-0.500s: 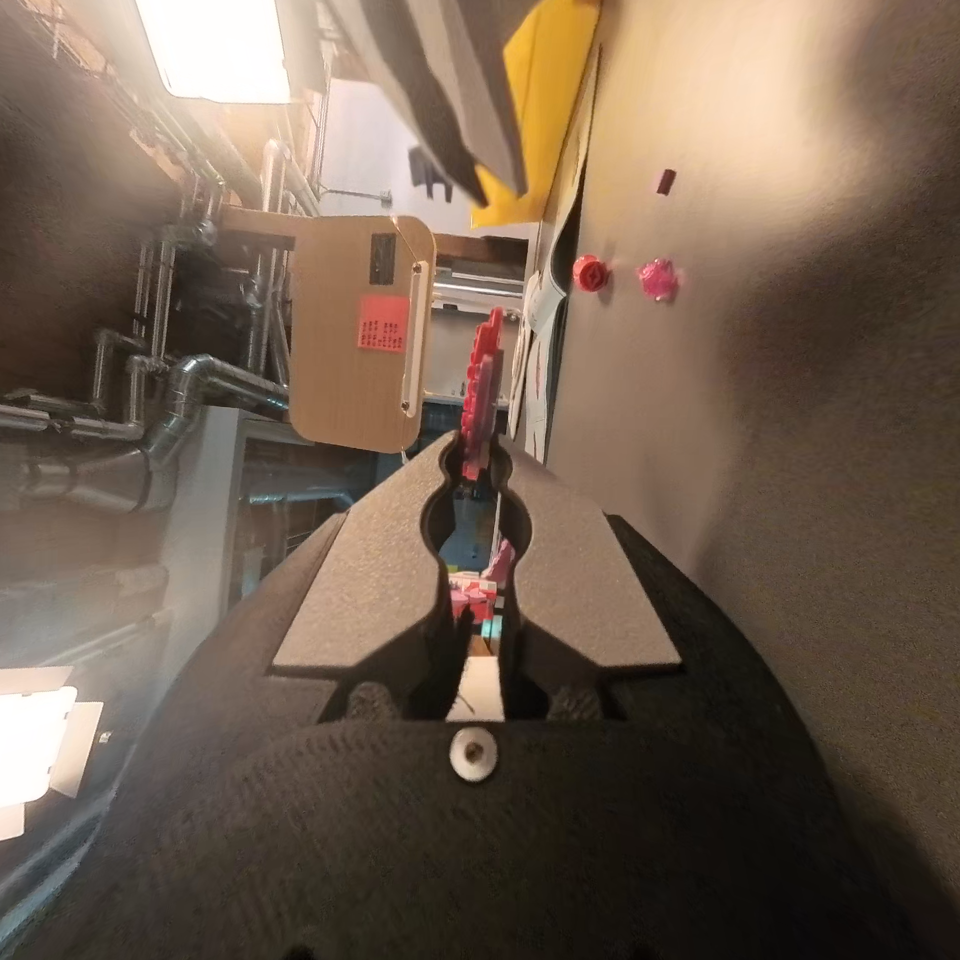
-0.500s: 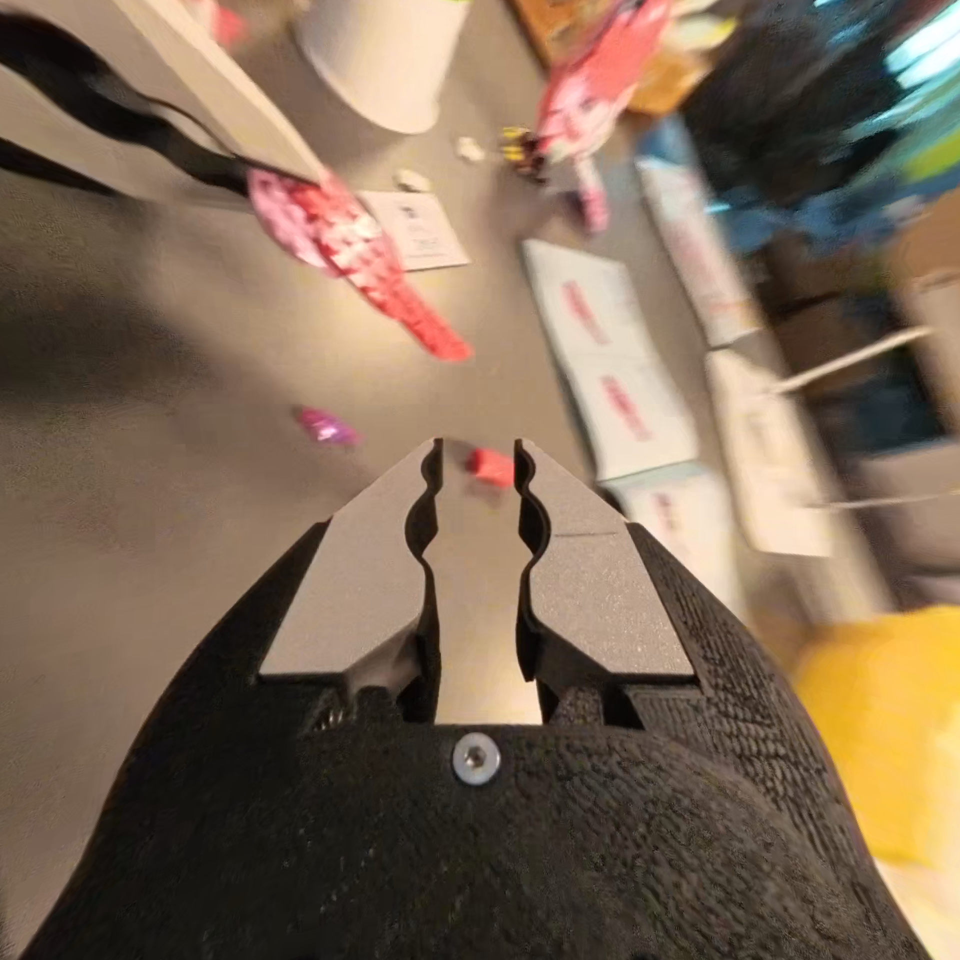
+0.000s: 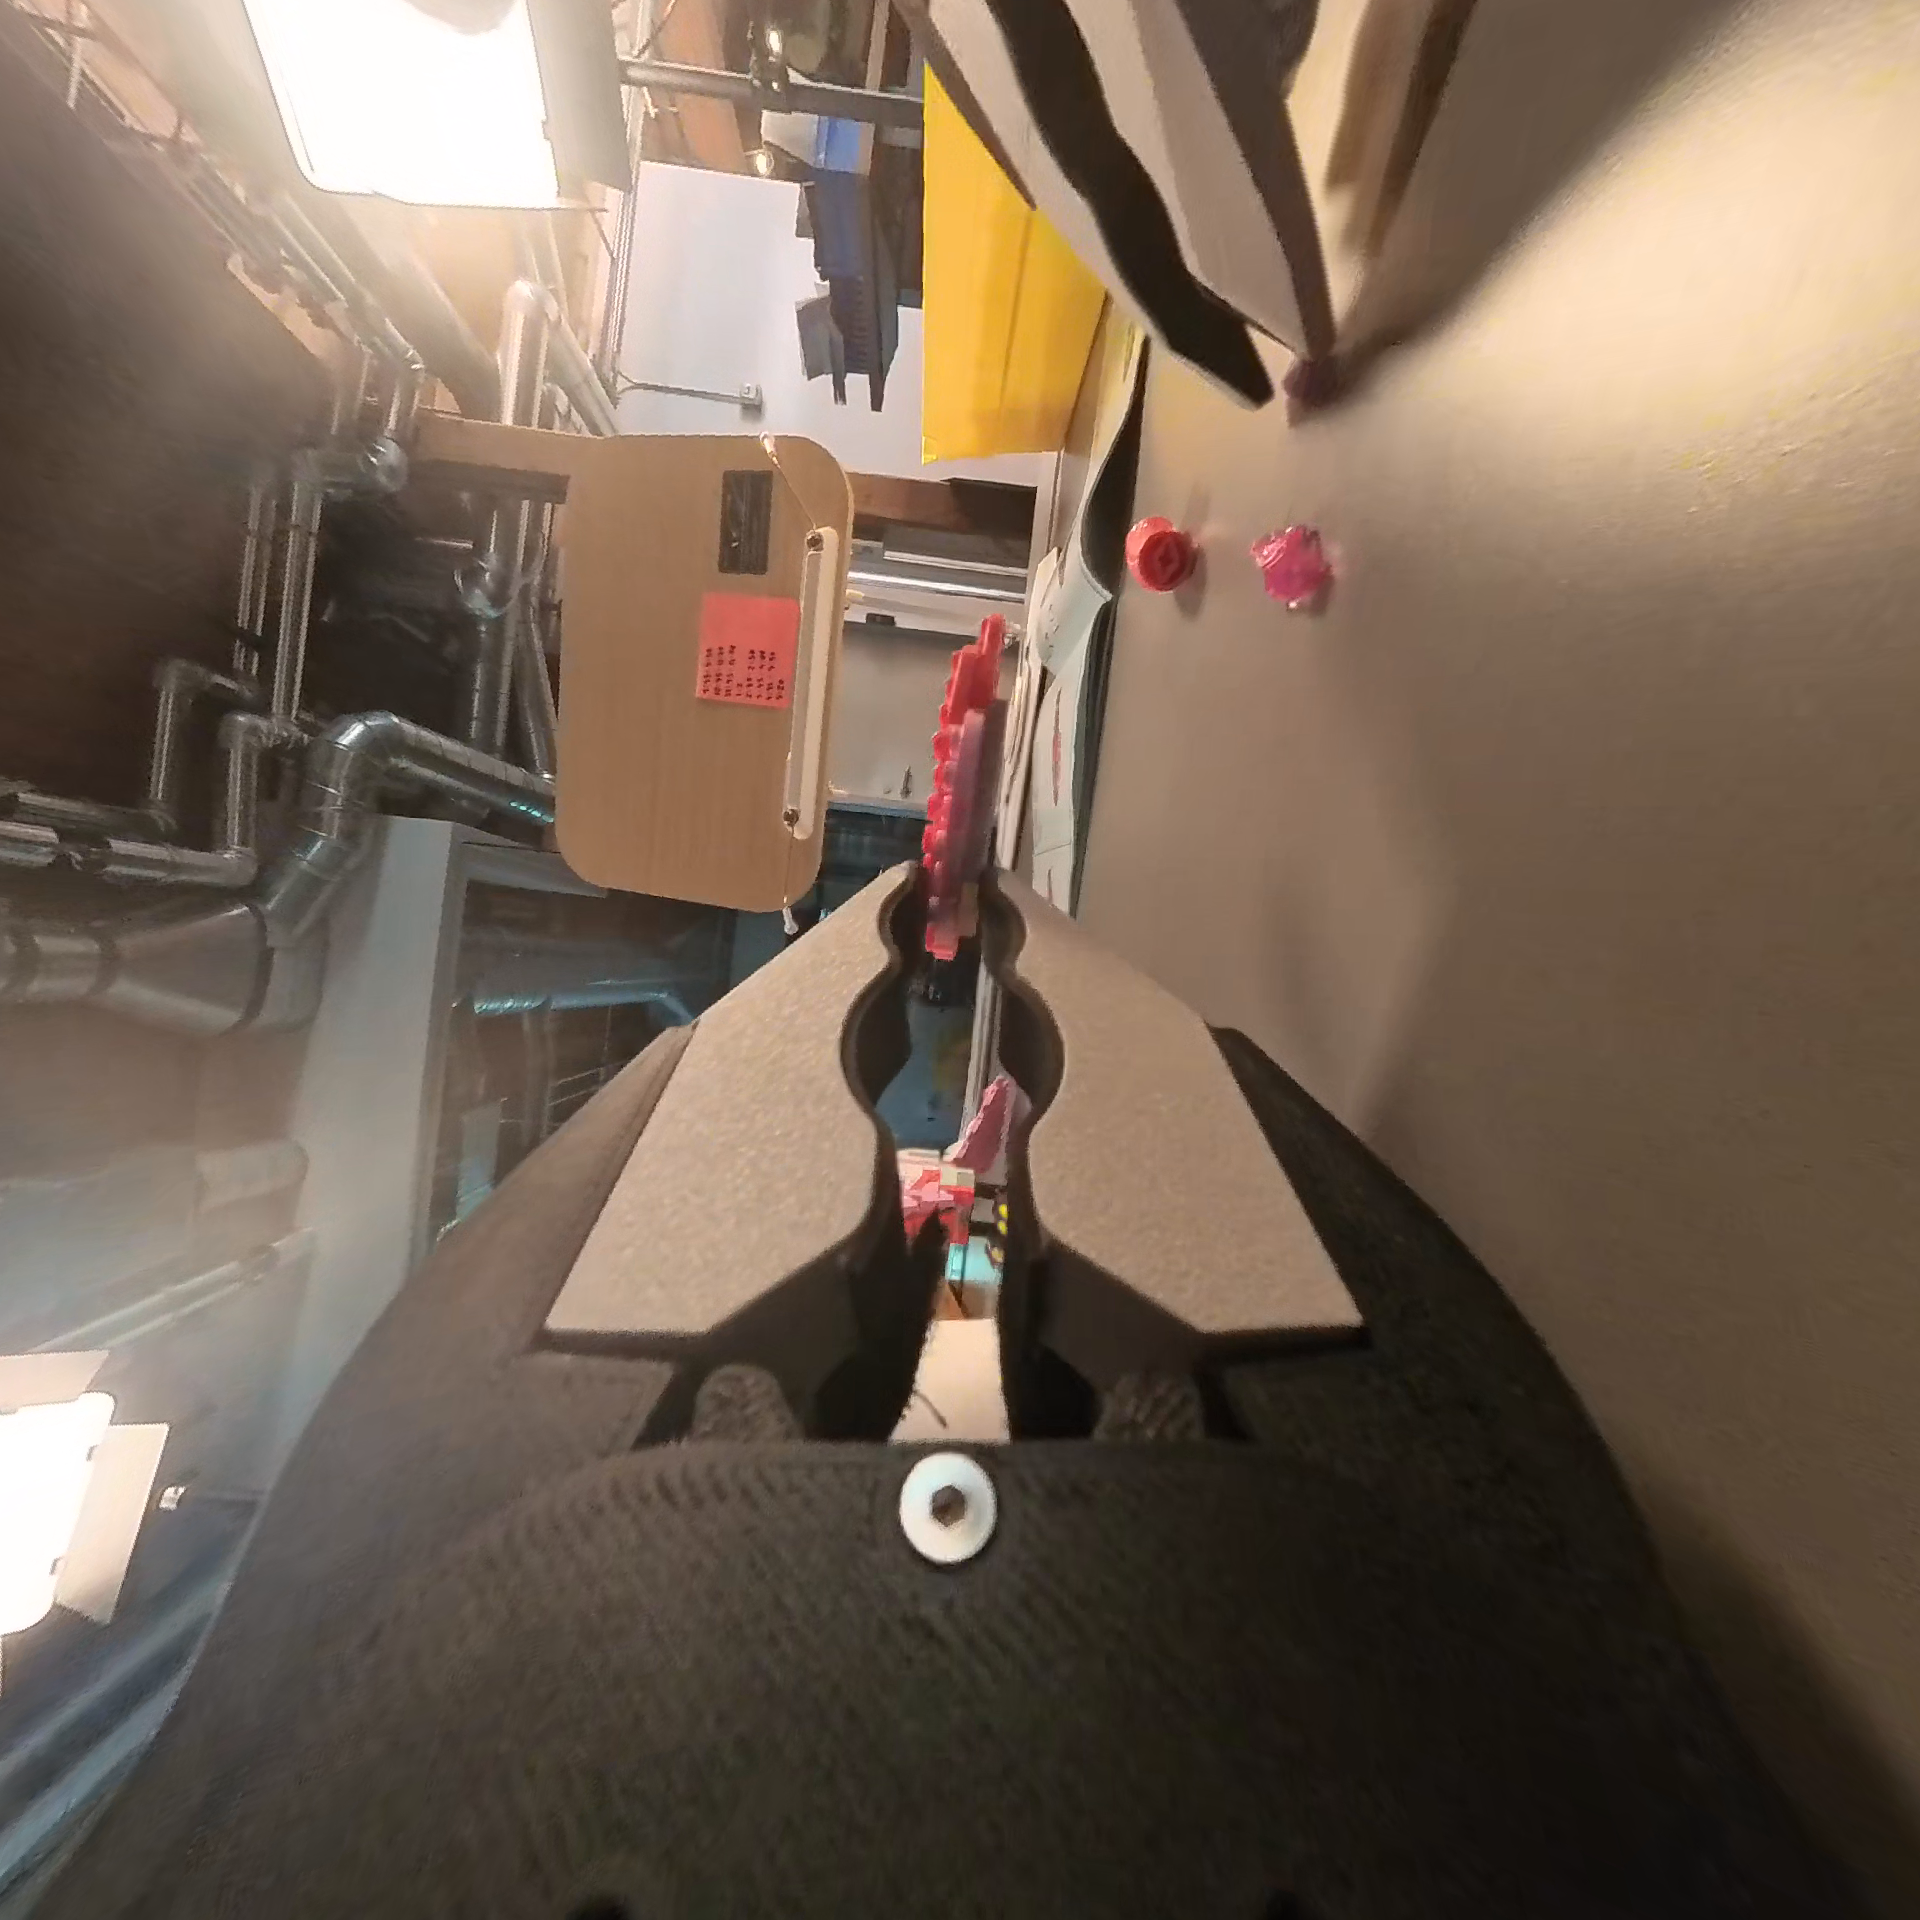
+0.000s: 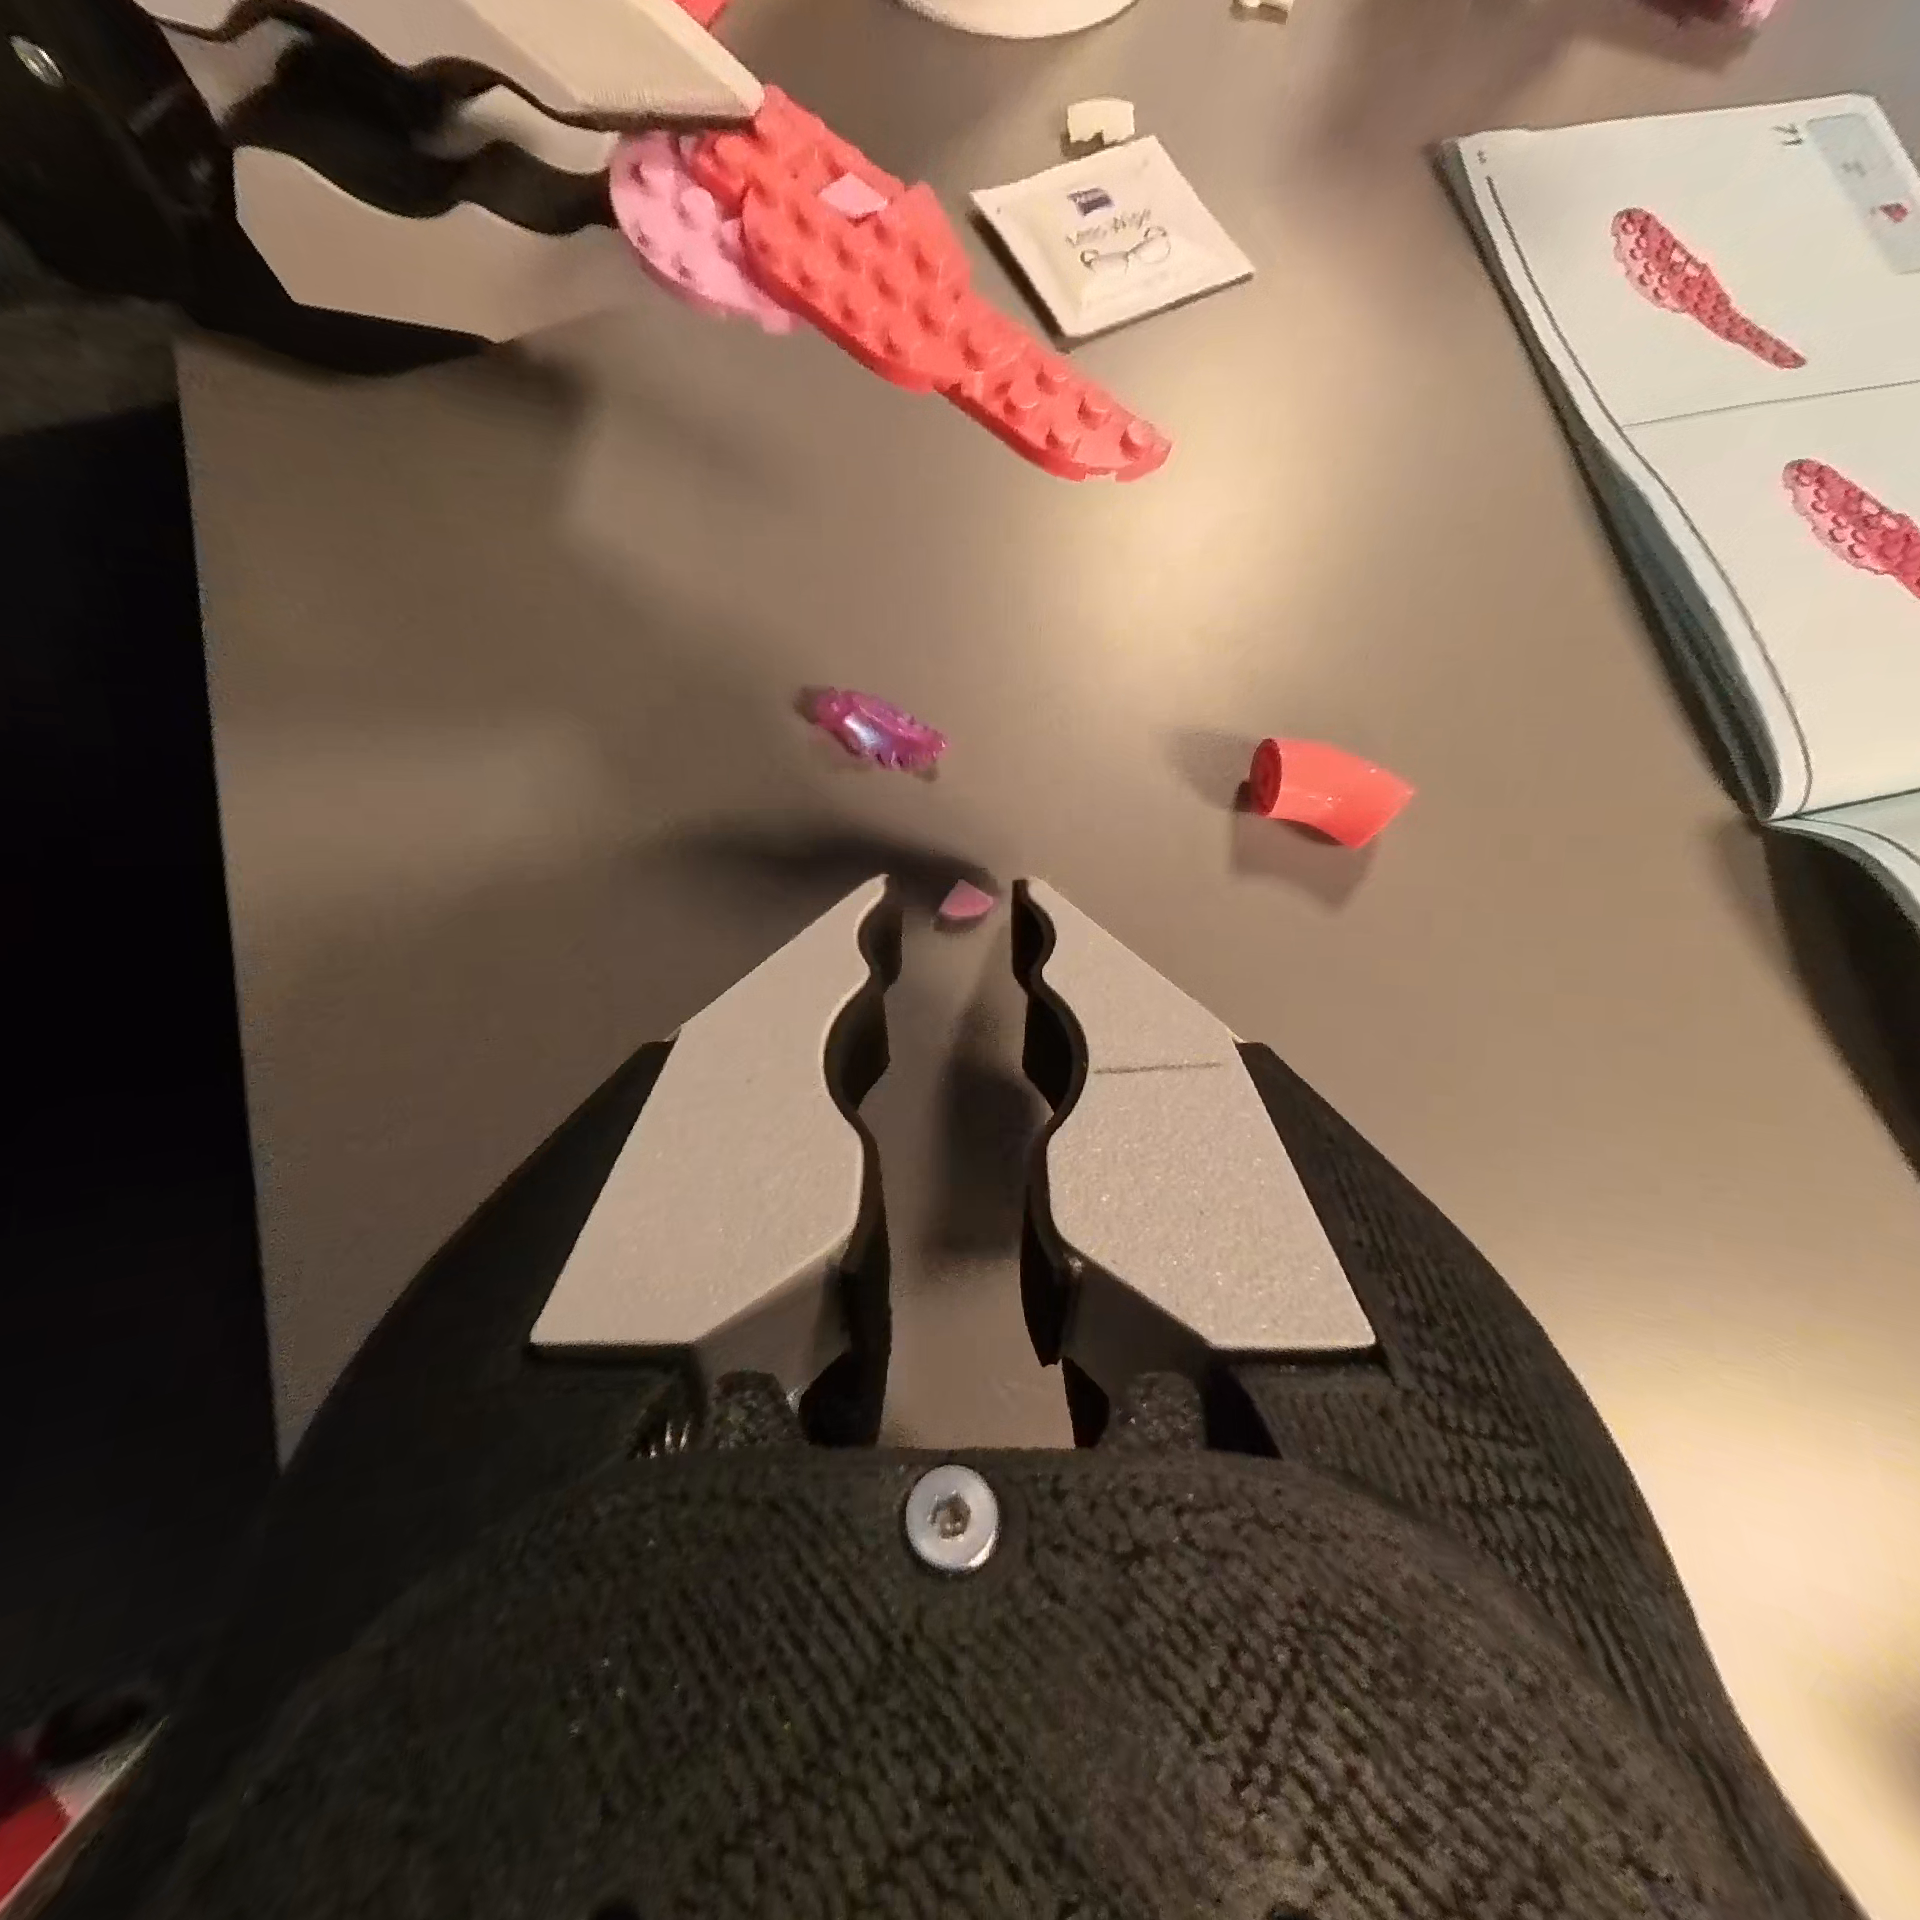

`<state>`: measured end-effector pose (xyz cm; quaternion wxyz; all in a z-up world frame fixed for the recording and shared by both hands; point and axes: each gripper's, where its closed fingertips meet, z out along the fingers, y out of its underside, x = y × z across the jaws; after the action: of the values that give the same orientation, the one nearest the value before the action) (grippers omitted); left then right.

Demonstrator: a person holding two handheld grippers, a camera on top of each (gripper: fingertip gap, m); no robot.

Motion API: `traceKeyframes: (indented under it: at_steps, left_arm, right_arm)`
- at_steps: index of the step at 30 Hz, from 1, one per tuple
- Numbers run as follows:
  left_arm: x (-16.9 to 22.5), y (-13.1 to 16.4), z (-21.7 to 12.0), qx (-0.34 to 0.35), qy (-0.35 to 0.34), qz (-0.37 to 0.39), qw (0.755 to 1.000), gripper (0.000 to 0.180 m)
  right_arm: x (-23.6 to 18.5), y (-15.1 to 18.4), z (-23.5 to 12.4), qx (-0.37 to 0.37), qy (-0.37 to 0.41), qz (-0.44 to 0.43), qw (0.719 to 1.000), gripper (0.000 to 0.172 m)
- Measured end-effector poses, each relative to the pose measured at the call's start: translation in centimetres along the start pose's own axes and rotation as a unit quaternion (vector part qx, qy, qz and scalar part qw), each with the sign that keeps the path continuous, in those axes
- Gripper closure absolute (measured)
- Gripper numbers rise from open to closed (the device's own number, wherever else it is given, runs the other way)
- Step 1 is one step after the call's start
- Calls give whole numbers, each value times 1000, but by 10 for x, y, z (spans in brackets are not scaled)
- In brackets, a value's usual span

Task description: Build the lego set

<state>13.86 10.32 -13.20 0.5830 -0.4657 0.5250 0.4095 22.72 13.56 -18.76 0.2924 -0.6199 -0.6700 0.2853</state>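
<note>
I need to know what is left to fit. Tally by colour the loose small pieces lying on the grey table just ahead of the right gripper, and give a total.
Red: 1, the curved piece.
Clear magenta: 1, the frilly piece.
Pale pink: 1, the small tile, lying untouched between the fingertips of the open right gripper.
Total: 3.

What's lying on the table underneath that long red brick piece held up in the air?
Under the red and pink brick wing, clamped in the left gripper, the grey table shows only its shadow. The pink end of the wing is partly hidden between the fingers.
</note>
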Motion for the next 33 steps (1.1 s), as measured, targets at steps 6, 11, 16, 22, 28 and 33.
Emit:
traceKeyframes:
  at_steps: [6,11,16,22,28,33]
  left_arm:
    - [2,0,1,-1,7,-2,1000,172]
    - [4,1,1,-1,11,-5,1000,172]
    - [5,1,1,-1,14,-6,1000,172]
    - [6,1,2,0,17,-7,1000,171]
    - [6,0,1,3,17,-5,1000,171]
    - [7,-5,0,18,16,0,1000,172]
  right_arm:
    - [-4,-1,3,1,-23,-23,999,153]
    - [-4,1,1,-10,-42,-32,999,156]
    - [-4,3,0,-17,-53,-35,998,158]
    - [-1,2,1,-17,-49,-33,998,159]
    - [2,2,2,-23,-42,-32,998,165]
    - [1,2,2,-35,-42,-42,998,169]
